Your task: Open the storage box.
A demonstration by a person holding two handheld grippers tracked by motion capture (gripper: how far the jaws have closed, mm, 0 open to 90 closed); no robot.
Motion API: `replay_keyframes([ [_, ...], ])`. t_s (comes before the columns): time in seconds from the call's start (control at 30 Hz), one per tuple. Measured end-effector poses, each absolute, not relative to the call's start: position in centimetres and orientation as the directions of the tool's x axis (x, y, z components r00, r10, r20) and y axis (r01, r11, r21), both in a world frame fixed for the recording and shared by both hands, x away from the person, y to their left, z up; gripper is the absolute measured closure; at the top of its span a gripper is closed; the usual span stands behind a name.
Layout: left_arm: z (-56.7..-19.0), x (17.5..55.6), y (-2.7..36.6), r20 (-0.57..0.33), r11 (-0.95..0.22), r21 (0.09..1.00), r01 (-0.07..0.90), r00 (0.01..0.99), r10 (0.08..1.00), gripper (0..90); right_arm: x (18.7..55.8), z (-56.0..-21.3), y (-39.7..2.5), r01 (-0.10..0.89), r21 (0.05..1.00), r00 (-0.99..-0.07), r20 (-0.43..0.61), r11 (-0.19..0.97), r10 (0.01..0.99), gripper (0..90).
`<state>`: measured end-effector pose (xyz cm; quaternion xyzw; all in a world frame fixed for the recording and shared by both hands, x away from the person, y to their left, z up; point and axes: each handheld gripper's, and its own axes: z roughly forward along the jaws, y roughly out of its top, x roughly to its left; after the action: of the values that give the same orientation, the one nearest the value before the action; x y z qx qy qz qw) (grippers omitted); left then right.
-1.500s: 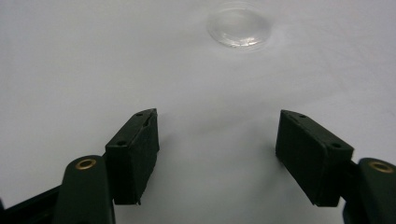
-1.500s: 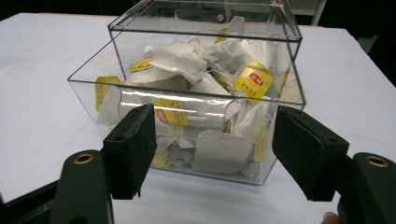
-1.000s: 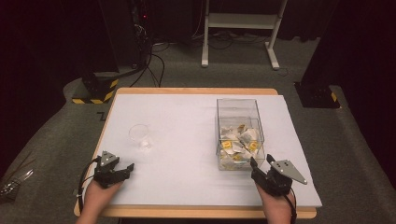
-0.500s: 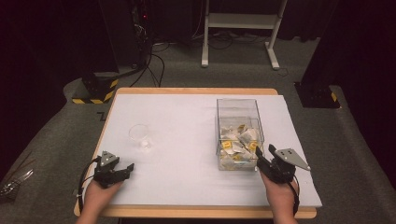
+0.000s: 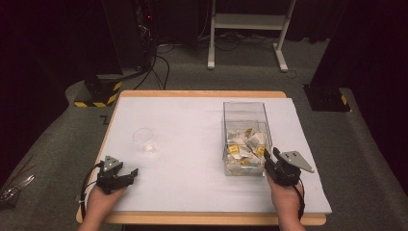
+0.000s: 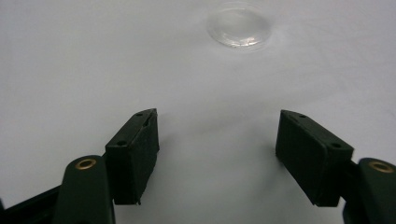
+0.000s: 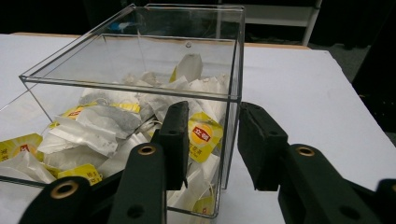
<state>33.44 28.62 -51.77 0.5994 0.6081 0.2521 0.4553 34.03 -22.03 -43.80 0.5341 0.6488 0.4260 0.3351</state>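
Note:
A clear plastic box [image 5: 245, 126] holding several tea bags [image 5: 244, 144] with yellow tags stands right of the table's middle. My right gripper [image 5: 270, 160] is open at the box's near right corner. In the right gripper view, the box's corner edge [image 7: 232, 116] lies in line with the gap of my right gripper [image 7: 212, 135], and the tea bags [image 7: 116, 121] are piled behind the wall. A small empty glass [image 5: 143, 138] stands on the left side. My left gripper [image 5: 131, 173] rests open near the front left edge. In the left gripper view, the glass [image 6: 239, 30] is ahead of my left gripper [image 6: 217, 135], well apart.
A white cover [image 5: 192, 130] lies over the wooden table. Dark floor surrounds it, with cables, a black-and-yellow block [image 5: 98, 91] at the back left and a white stand [image 5: 248, 33] behind.
My right gripper has moved forward to the box's near right corner. The left gripper has stayed in place.

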Motion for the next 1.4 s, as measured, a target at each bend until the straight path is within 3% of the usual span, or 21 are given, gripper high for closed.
replay_keyframes([
  [0.87, -51.8, 33.4, 28.6, -0.25, 0.153, 0.853, 0.5, 0.134, 0.959, 30.3, 33.9, -44.8, -22.4, 0.435, 0.899, -0.194, 0.044, 0.045, 0.98, 81.1],
  [1.4, -51.8, 33.4, 28.6, -0.25, 0.152, 0.853, 0.5, 0.134, 0.959, 30.3, 33.0, -44.9, -22.6, 0.434, 0.899, -0.201, 0.036, 0.056, 0.979, 82.7],
])
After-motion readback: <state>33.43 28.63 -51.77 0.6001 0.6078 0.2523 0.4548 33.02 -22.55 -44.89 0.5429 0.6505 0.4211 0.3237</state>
